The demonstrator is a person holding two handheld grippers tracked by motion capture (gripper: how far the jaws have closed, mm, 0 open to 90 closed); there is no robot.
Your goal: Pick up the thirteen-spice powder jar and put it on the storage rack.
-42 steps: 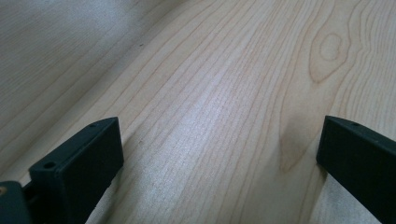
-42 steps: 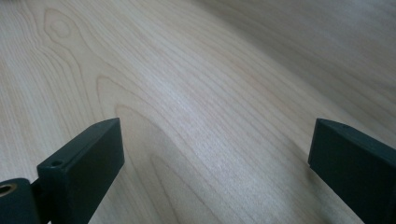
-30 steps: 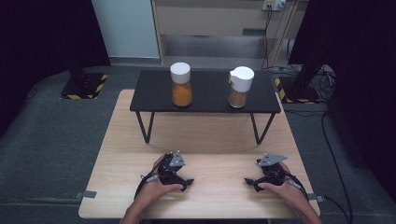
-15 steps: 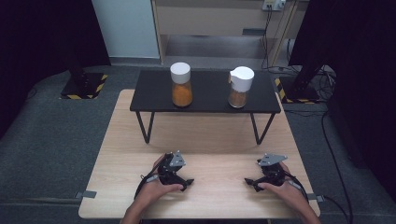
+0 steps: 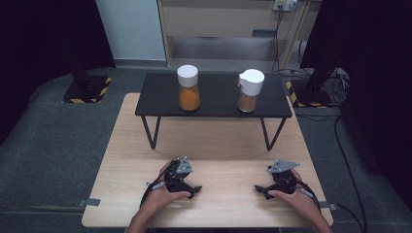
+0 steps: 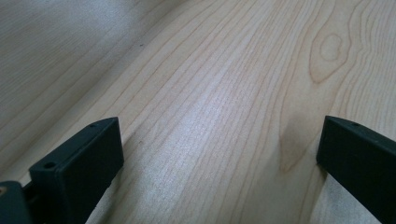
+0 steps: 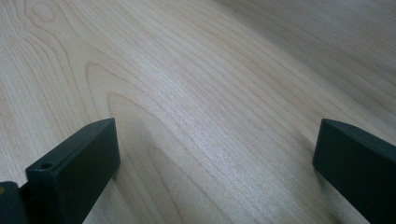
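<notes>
High view: left gripper [image 5: 193, 190] and right gripper [image 5: 259, 189] rest on wooden table [image 5: 218, 145], well apart from two untouched spice jars [image 5: 188, 88] on black shelf [image 5: 155, 104]; gripper views: jaws apart, empty, work seemingly unstarted.

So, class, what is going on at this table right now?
A person rests both hands on the near edge of the wooden table, a tool in each. The left tool and the right tool lie on the wood with jaws wide apart, holding nothing. Farther back, a low black stand carries two white-capped jars: the left jar of orange powder, and the right jar of browner powder, whose cap sits tilted. Neither jar is being touched.
</notes>
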